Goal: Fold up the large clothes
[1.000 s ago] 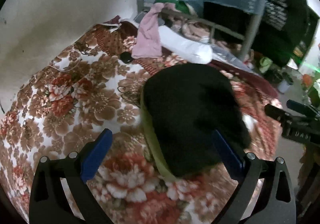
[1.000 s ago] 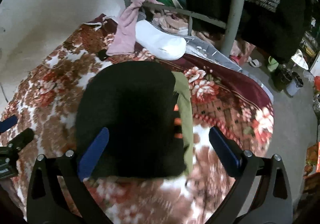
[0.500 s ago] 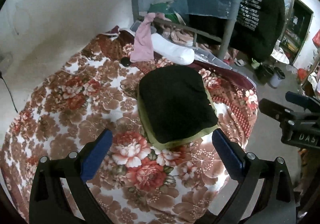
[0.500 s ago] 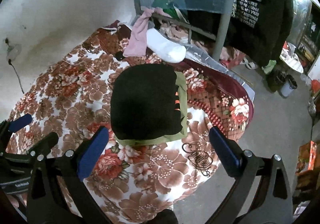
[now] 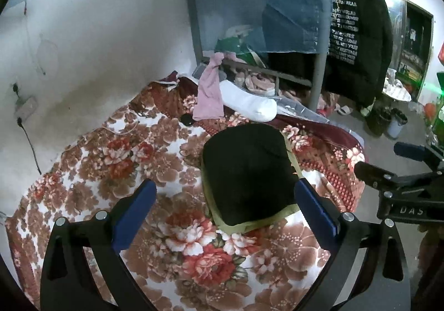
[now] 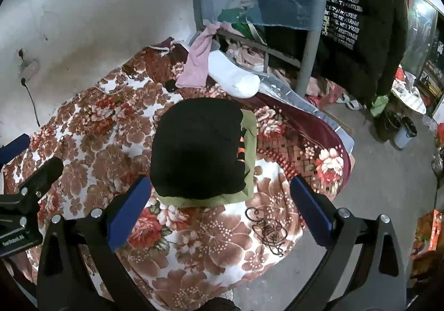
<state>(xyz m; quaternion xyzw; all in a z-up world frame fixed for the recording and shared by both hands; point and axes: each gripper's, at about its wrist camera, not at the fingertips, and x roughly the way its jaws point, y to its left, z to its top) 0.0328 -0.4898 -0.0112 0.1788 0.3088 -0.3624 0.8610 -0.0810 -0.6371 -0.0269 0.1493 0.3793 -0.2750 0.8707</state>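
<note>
The black garment (image 6: 198, 148) is lying folded into a compact block on top of an olive-green one (image 6: 248, 141), at the centre of both views on the bed's floral blanket (image 6: 216, 236), so the stack is probably finished. The left tongs (image 5: 224, 207) and right tongs (image 6: 220, 201) are hanging above it, both spread and gripping nothing. At upper right, a hanging black jacket (image 6: 360, 19) is showing pale lettering, too small to read reliably.

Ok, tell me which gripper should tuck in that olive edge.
Right, probably. The olive edge sticks out on the black fold's right side, between the open right gripper's fingers; the left gripper sits on the opposite side.
</note>
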